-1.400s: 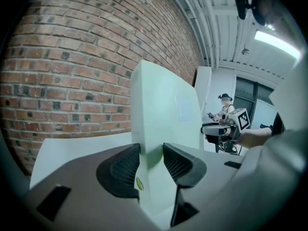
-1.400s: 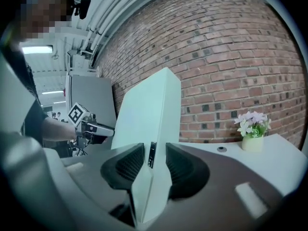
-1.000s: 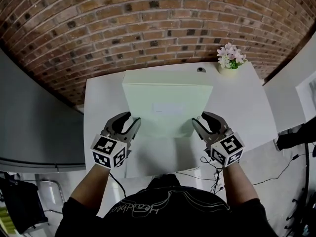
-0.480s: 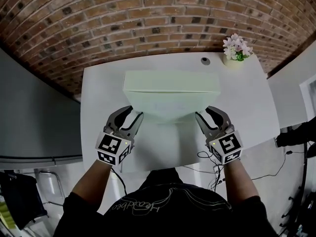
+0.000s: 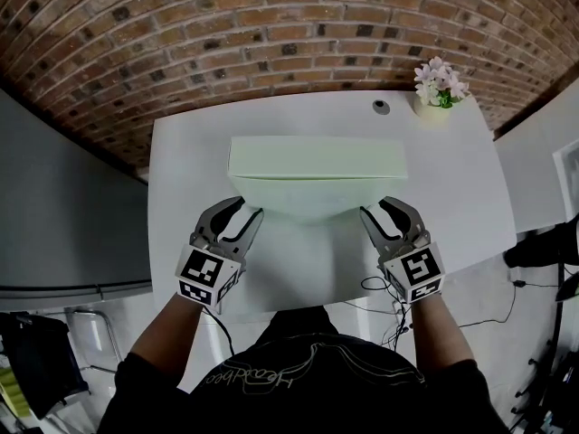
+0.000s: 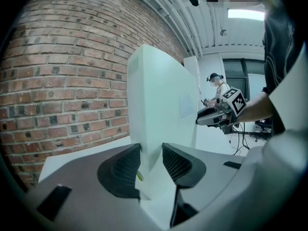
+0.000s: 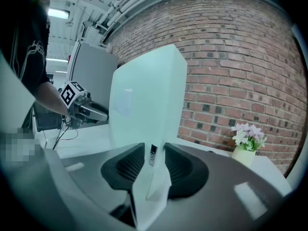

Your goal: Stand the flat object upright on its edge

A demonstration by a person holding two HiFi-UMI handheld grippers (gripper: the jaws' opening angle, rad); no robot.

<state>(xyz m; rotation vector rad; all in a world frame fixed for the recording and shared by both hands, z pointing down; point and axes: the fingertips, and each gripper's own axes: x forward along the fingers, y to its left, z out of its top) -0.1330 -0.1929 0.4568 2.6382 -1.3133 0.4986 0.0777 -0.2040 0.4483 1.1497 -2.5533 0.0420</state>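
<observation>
Box is held at both short ends and looks close to upright above the table. The left gripper has one end between its fingers, with the pads pressing on both faces, and its jaws have just closed a little more on it. The right gripper grips the other end in the same way, at a medium width, because the box is thick. Most of the box rises high above the fingers on both sides.

I cannot tell if the lower edge already lies flat on the table below the fingers. This is the first risk: if the fingers open while the edge is still lifted or slanted, I think the box will drop and fall onto a face. The second risk is the narrow edge itself. A small lean toward the person, or away past the fingertips, may be enough to tip it. Also, if one gripper lets go before the other, or a pad drags on a face while leaving, the box can twist and fall. The flower pot is well beyond the right fingertips, so I expect no trouble there.
</observation>
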